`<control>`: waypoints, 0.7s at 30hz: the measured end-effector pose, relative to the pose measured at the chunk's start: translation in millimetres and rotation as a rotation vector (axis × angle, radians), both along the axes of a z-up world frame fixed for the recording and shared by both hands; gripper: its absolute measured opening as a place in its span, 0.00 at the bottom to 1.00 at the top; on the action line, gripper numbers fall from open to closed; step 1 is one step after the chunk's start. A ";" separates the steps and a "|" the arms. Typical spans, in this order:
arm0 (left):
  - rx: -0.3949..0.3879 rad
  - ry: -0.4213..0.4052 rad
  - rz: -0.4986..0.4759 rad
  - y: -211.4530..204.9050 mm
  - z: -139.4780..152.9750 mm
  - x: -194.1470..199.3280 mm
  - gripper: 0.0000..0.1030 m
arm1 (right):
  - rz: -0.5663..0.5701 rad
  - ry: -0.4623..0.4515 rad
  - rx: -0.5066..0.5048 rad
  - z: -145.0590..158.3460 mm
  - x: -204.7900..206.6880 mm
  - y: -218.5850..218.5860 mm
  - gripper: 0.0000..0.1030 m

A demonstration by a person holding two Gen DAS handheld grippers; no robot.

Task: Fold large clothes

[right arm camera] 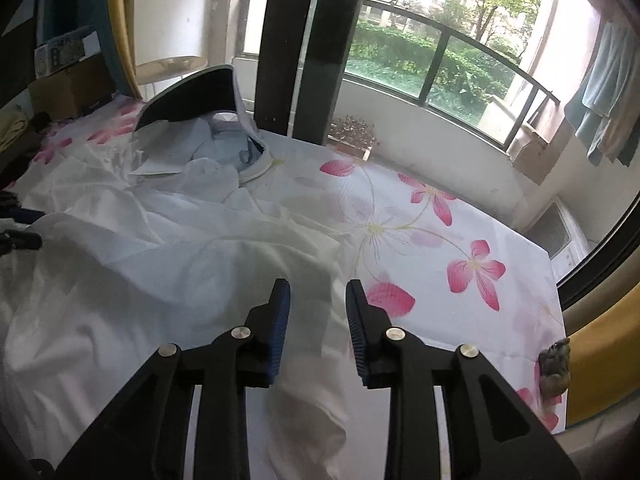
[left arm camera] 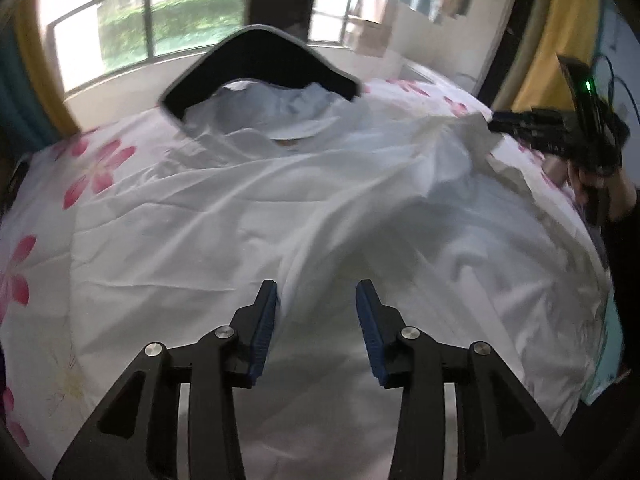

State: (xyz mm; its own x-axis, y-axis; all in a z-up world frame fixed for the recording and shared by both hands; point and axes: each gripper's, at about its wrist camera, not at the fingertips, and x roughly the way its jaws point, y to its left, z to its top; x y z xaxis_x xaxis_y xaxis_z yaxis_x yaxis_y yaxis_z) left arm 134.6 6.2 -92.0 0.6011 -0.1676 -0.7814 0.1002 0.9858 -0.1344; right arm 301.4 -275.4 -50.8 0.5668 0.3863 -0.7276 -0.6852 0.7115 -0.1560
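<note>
A large white shirt lies spread and wrinkled on a bed, its collar at the far side. My left gripper hovers just over the shirt's near part, jaws apart, with a soft ridge of cloth below the gap and no pad pressing on it. My right gripper stands open above the shirt's right edge, where a fold of white cloth runs under the gap. In the left wrist view the right gripper shows at the far right, next to a raised corner of the shirt.
The bed has a white sheet with pink flowers. A dark curved board with a grey rim leans over a folded light blue shirt at the far side. Beyond are a window railing, hanging clothes and a cardboard box.
</note>
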 end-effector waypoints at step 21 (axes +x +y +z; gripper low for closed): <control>0.097 -0.217 0.128 32.2 53.5 -1.2 0.03 | 0.142 -0.109 0.040 50.1 26.8 27.9 0.01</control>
State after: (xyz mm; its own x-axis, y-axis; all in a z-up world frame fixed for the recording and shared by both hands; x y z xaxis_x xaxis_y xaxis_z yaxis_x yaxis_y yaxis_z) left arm 133.3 38.4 -38.5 0.7677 -0.0101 -0.6407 -0.0096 0.9996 -0.0272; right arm 328.2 -247.5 -0.7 0.5793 0.4957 -0.6471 -0.7599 0.6156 -0.2087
